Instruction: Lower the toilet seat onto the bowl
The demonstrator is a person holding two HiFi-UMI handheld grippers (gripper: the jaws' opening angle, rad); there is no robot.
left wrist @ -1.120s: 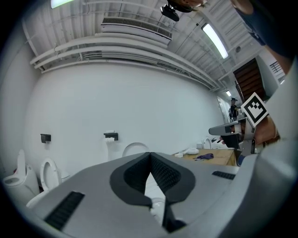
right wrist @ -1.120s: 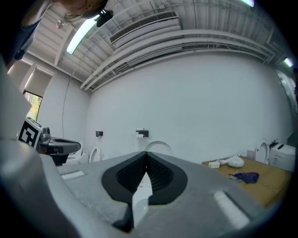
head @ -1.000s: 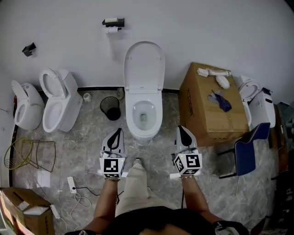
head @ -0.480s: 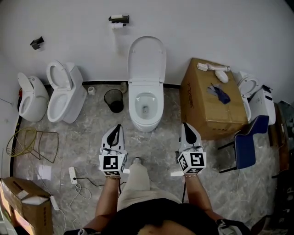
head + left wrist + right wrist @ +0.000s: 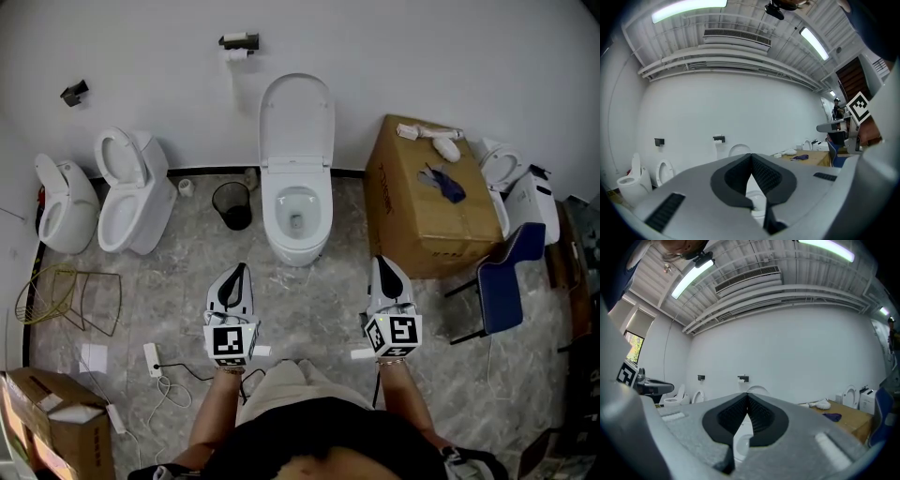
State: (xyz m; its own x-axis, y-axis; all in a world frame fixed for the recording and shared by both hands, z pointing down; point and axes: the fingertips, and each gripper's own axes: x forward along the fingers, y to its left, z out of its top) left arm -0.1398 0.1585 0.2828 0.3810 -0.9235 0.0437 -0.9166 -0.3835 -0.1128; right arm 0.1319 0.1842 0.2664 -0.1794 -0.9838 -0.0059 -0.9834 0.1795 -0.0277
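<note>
Standing upright behind the white ceramic bowl [image 5: 296,225], the white oval toilet seat [image 5: 296,117] is not yet lowered; the left gripper [image 5: 240,274] and right gripper [image 5: 384,268] are held closed, empty, well short of that bowl.

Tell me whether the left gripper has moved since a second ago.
Yes: the left gripper has drawn back, away from the toilet bowl.

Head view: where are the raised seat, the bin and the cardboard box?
Raised seat [image 5: 296,117], head view, middle of its upright face.
Bin [image 5: 232,217], head view, its near wall.
Cardboard box [image 5: 420,220], head view, bare top.
</note>
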